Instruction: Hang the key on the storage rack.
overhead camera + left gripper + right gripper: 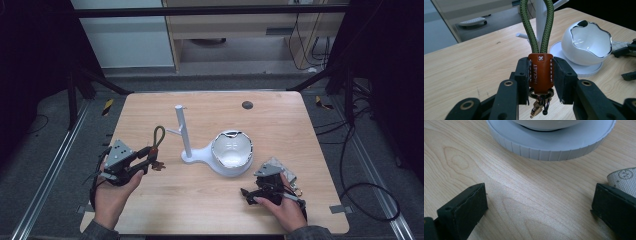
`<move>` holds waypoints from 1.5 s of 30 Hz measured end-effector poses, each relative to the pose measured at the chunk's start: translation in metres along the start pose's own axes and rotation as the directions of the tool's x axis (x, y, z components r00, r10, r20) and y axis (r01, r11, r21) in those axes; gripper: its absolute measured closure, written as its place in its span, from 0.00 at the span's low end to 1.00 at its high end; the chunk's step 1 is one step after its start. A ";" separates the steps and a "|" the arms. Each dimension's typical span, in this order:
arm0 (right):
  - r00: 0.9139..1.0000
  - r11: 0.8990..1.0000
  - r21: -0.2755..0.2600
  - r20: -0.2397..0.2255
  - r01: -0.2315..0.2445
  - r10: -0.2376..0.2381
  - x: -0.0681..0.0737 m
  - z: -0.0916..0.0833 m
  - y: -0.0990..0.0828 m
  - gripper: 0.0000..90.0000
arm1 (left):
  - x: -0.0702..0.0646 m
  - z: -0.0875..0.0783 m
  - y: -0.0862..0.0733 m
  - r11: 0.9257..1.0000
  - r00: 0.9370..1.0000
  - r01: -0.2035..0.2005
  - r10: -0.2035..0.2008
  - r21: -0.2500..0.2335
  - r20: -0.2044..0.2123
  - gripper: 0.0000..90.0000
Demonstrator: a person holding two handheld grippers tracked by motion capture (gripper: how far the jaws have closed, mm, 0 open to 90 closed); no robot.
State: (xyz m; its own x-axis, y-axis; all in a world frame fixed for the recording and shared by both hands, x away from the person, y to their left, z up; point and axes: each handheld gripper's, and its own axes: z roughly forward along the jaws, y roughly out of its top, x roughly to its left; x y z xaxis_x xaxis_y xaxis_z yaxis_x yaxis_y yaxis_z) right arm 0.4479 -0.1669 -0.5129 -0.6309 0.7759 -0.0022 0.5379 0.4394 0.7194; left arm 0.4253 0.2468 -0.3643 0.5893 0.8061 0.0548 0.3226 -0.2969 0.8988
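Note:
A keychain with a brown leather tab, a green cord loop and small metal rings below hangs clamped between the jaws of my left gripper. In the high view my left gripper holds the keychain upright at the table's left, to the left of a white stand with a peg post and a white bowl. My right gripper rests low at the front right, its jaws wide apart over bare wood, just in front of the stand's round base.
The wooden table has a dark round spot near its far edge. A pale patterned item lies beside my right gripper's right jaw. Metal rails and cables run on the floor at both sides of the table.

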 end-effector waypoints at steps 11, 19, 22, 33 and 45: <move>1.000 1.000 0.000 0.000 0.000 0.000 0.000 0.000 0.000 0.00 | -0.007 0.007 0.003 1.000 1.000 -0.001 0.001 0.001 0.020 0.74; 1.000 1.000 0.000 0.000 0.000 0.000 0.000 0.000 0.000 0.00 | -0.011 0.008 0.005 1.000 1.000 0.001 -0.001 -0.005 0.027 0.74; 1.000 1.000 0.000 0.000 0.000 0.000 0.000 0.000 0.000 0.00 | -0.013 0.008 0.008 1.000 0.999 -0.002 0.002 -0.012 0.032 0.74; 1.000 1.000 0.000 0.000 0.000 0.000 0.000 0.000 0.000 0.00 | -0.018 0.012 0.014 1.000 0.999 -0.003 0.003 -0.021 0.041 0.74; 1.000 1.000 0.000 0.000 0.000 0.000 0.000 0.000 0.000 0.00 | -0.023 0.029 0.016 1.000 0.999 -0.004 0.003 0.000 0.049 0.74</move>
State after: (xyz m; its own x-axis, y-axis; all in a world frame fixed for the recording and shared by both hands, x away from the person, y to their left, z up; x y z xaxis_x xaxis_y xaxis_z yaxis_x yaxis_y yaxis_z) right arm 0.4479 -0.1669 -0.5129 -0.6310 0.7758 -0.0023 0.5378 0.4396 0.7194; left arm 0.4391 0.2086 -0.3636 0.6258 0.7792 0.0367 0.3208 -0.2999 0.8984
